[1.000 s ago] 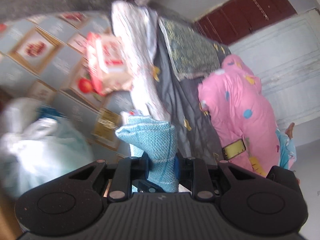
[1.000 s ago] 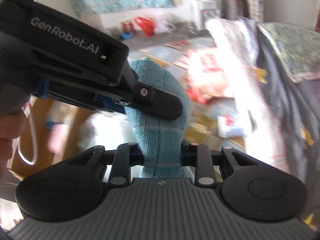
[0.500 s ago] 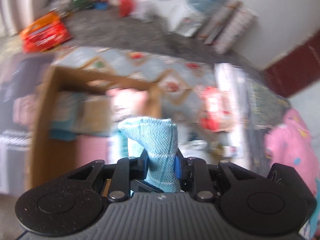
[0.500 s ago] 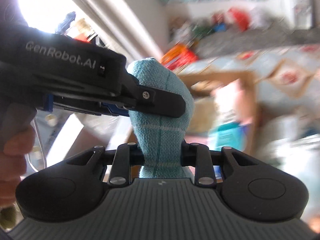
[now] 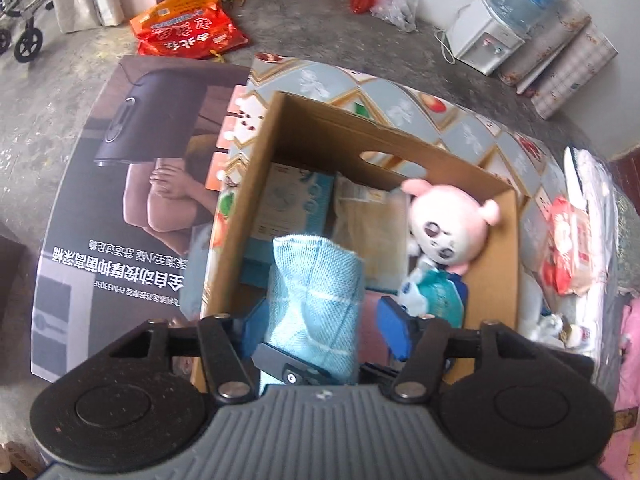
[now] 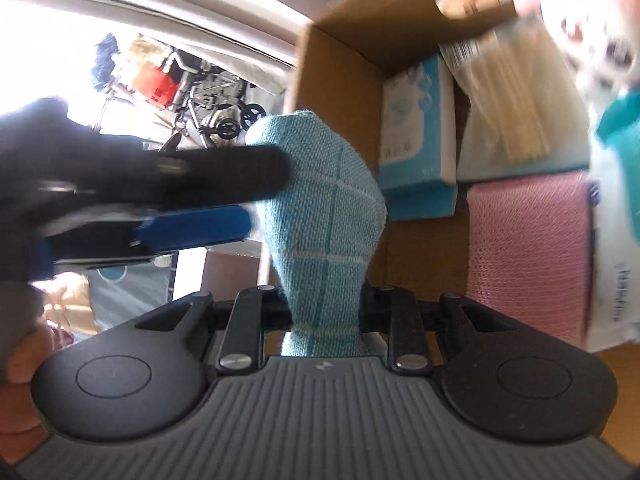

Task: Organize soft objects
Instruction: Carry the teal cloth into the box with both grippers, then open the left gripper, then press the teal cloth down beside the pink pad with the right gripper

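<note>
**Towel over the box, both grippers involved**

Left wrist view: my left gripper (image 5: 318,312) has its jaws apart, the folded blue towel (image 5: 316,280) standing between them, touching the left pad only. Beyond the jaws sits the cardboard box (image 5: 496,248), a pink plush doll (image 5: 448,226) ahead and right of them.

Right wrist view: my right gripper (image 6: 326,308) is clamped on the towel's lower end. The other gripper's fingers (image 6: 192,220) reach in from the left against the cloth. A pink pack (image 6: 528,256) lies right of the jaws, a blue carton (image 6: 418,136) ahead.

Risk, I judge: held by one pinch only, the fold may flop open or snag the box wall on release.
</note>
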